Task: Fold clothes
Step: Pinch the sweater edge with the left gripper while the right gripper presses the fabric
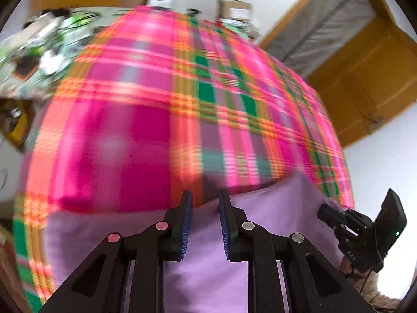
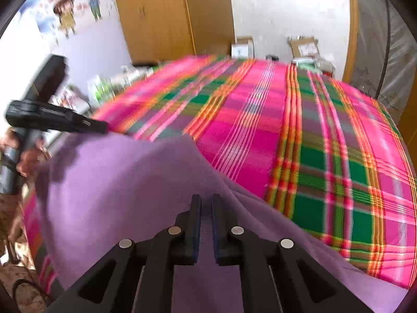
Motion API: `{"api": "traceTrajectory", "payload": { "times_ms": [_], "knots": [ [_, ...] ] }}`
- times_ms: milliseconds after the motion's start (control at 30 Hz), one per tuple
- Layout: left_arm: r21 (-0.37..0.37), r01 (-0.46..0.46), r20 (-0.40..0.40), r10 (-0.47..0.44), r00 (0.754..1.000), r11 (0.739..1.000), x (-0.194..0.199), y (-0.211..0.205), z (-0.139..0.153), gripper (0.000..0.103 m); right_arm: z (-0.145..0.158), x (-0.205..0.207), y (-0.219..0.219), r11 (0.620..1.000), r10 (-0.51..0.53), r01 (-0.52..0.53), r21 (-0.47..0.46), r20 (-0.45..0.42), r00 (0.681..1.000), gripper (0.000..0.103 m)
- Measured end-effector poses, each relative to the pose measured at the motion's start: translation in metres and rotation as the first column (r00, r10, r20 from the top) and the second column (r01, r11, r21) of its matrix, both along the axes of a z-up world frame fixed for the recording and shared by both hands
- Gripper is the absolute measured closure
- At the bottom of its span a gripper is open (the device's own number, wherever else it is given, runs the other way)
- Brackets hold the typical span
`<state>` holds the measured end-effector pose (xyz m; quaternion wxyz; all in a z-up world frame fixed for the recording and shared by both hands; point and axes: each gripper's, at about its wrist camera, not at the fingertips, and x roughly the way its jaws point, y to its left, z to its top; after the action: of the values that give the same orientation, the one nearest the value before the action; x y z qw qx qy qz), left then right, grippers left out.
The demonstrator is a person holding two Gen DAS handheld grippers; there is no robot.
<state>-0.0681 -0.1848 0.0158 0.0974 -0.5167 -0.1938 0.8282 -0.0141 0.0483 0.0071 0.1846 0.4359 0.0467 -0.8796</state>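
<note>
A lilac garment (image 1: 273, 208) lies spread on a bed covered by a pink, green and orange plaid blanket (image 1: 146, 130). My left gripper (image 1: 206, 195) hovers over the garment's far edge, jaws apart, with nothing between the blue pads. In the right wrist view the garment (image 2: 117, 182) rises in a ridge toward my right gripper (image 2: 206, 198). Its jaws stand a narrow slit apart, and lilac cloth shows through the slit. The right gripper (image 1: 323, 211) appears at the garment's right edge, and the left gripper (image 2: 104, 127) at its far left corner.
The plaid blanket (image 2: 260, 130) stretches far beyond the garment. Cardboard boxes (image 2: 242, 47) stand against the back wall, next to a wooden wardrobe (image 2: 161, 15). A cluttered table (image 1: 39, 52) sits left of the bed. A person's hand (image 2: 28, 159) holds the left gripper.
</note>
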Motion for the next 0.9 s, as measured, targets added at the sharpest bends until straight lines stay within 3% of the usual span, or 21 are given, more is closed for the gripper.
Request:
{"api": "traceTrajectory", "payload": {
  "times_ms": [67,267,467,700,900],
  "knots": [
    [-0.017,-0.059,0.002,0.059,0.998,0.998,0.006,-0.02,-0.005,0.082,-0.003,-0.007,-0.002,1.0,-0.023,0.023,0.012,0.009,1.0,0.096],
    [0.067,-0.146,-0.029,0.148,0.989,0.987,0.012,-0.057,-0.015,0.082,0.001,-0.02,-0.003,0.998,-0.06,0.06,0.025,0.018,0.998,0.095],
    [0.009,-0.167,-0.029,0.167,0.985,0.986,0.008,-0.059,-0.01,0.082,0.008,-0.025,-0.019,0.993,-0.085,0.085,0.087,-0.003,0.996,0.095],
    [0.085,-0.251,-0.049,0.256,0.966,0.964,0.041,-0.088,0.0,0.082,0.017,-0.004,-0.052,0.998,0.054,-0.052,0.041,-0.051,0.997,0.09],
    [0.081,-0.29,-0.036,0.294,0.955,0.953,0.077,-0.102,0.0,0.082,-0.004,-0.007,-0.071,0.996,0.033,-0.032,0.081,-0.009,0.999,0.09]
  ]
}}
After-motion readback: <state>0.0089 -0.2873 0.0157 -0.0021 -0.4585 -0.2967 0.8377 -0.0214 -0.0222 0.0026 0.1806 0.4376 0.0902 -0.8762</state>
